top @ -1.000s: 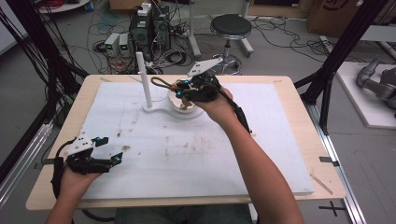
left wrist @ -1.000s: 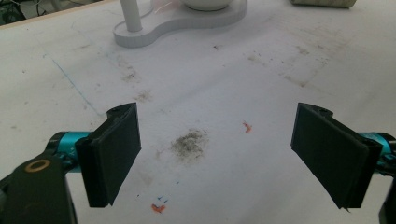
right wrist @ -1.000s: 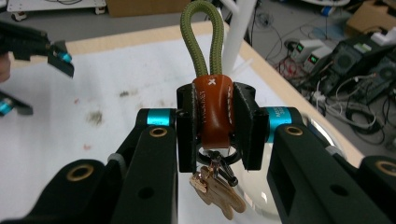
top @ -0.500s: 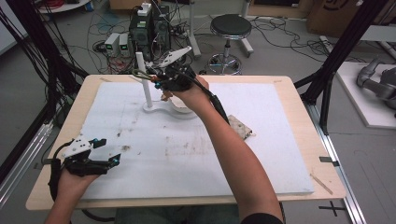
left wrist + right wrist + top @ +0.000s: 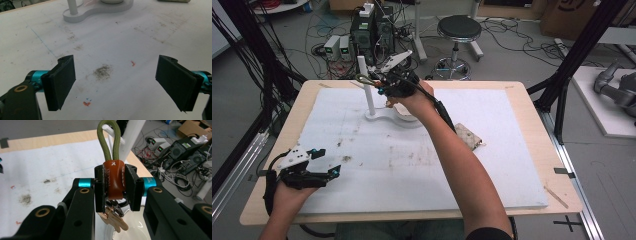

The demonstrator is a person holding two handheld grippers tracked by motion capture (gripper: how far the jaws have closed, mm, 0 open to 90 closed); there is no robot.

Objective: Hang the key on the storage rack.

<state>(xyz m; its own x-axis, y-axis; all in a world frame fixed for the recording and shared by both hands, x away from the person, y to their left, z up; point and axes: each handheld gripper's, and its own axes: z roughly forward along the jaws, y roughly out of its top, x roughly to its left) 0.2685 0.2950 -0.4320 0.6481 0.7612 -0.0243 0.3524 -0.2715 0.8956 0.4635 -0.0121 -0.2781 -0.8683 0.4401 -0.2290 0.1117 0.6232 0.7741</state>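
My right gripper (image 5: 381, 82) is shut on the brown leather tab (image 5: 114, 178) of a keychain, raised over the far middle of the table. The keychain's olive cord loop (image 5: 107, 142) sticks up beyond the jaws and reaches the small peg near the top of the white post (image 5: 366, 85); whether it is hooked on I cannot tell. A wooden charm (image 5: 113, 221) dangles below the jaws over a white dish (image 5: 132, 232). Post and dish share a white base (image 5: 379, 120). My left gripper (image 5: 326, 163) rests open at the near left, nothing between its pads (image 5: 61, 82).
A small speckled pad (image 5: 468, 136) lies on the white mat (image 5: 412, 165) to the right of my right forearm. The mat is stained in spots. Behind the table's far edge stand computer gear, cables and a stool (image 5: 459, 27).
My right gripper has lifted the keychain out of the dish and carried it left and up to the top of the post. The left gripper stays where it was.
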